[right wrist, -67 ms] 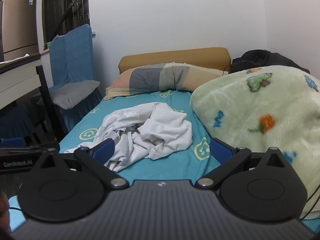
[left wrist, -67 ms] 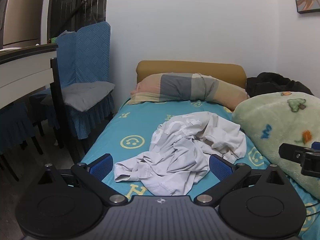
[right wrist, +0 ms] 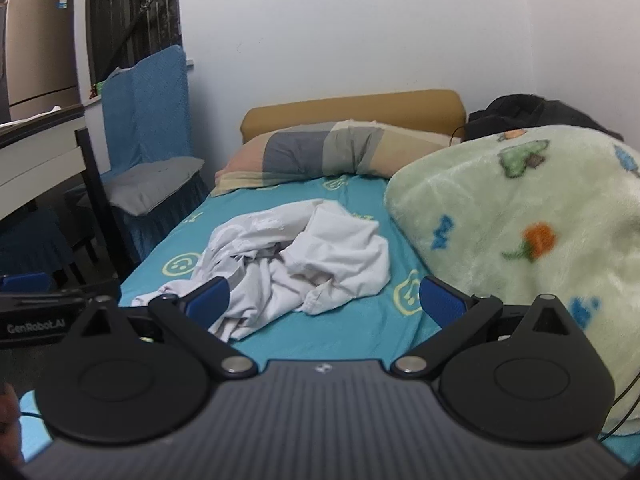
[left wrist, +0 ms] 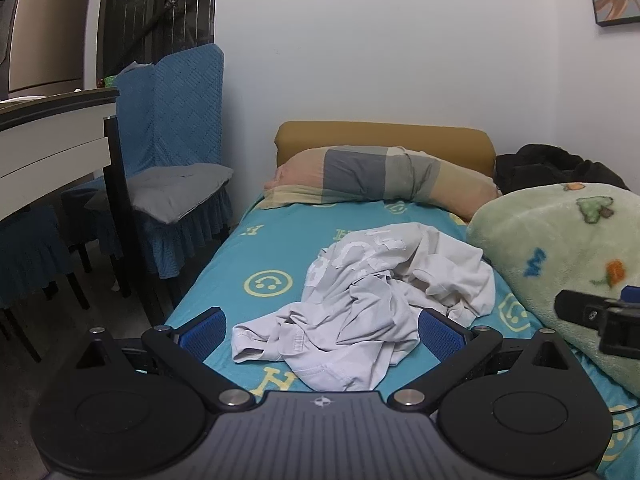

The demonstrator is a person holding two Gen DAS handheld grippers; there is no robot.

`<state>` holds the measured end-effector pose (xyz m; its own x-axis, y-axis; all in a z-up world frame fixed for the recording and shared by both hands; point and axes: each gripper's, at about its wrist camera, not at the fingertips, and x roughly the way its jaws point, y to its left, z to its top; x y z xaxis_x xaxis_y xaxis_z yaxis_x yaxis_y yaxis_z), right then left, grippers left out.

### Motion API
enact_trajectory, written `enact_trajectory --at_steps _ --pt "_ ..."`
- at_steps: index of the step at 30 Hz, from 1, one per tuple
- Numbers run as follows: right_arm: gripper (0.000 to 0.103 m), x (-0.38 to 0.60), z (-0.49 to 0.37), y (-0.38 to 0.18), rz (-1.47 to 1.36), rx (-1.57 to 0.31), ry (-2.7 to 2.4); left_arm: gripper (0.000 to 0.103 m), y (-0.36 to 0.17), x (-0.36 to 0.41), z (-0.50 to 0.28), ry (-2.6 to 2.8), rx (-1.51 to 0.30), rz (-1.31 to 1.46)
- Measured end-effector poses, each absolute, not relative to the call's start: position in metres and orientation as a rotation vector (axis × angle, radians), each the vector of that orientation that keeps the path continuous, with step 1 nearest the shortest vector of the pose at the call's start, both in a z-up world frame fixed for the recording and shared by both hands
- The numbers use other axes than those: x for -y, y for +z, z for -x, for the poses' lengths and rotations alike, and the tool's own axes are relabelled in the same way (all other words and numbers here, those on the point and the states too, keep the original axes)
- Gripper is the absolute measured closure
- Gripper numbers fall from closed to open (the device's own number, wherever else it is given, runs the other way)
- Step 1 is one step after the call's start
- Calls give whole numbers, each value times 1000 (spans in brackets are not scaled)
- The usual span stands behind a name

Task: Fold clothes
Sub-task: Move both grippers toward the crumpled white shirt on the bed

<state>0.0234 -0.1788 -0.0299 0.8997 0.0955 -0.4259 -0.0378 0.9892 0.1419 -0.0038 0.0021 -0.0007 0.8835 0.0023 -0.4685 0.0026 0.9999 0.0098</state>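
White cotton, a crumpled garment (left wrist: 372, 300), lay bunched on the teal smiley-print sheet (left wrist: 256, 256) at mid-bed, not folded, its hem spilling toward six o'clock. Both tools hung short of it, touching nothing. The left gripper (left wrist: 320, 332) stood spread wide, its blue pads framing the near edge of the heap, I judged to take a hem. The right gripper (right wrist: 324, 304), likewise splayed and empty, faced bare sheet, the cloth at its eleven o'clock. A green fleece blanket (right wrist: 520, 220) crowded three o'clock, leaving little flat room for spreading.
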Motion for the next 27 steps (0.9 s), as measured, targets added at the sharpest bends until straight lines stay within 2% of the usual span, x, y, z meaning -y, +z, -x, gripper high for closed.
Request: enact_trajectory --at_steps 6,13,27 --pt "0 170 -27 -30 -21 -428 60 0 -1 -5 11 -4 -453 -1" --pt "0 173 -25 -27 -55 -442 80 0 1 -4 4 -23 -511 12" --pt "0 173 -24 -29 -61 -462 87 0 -1 -5 5 -34 -509 19"
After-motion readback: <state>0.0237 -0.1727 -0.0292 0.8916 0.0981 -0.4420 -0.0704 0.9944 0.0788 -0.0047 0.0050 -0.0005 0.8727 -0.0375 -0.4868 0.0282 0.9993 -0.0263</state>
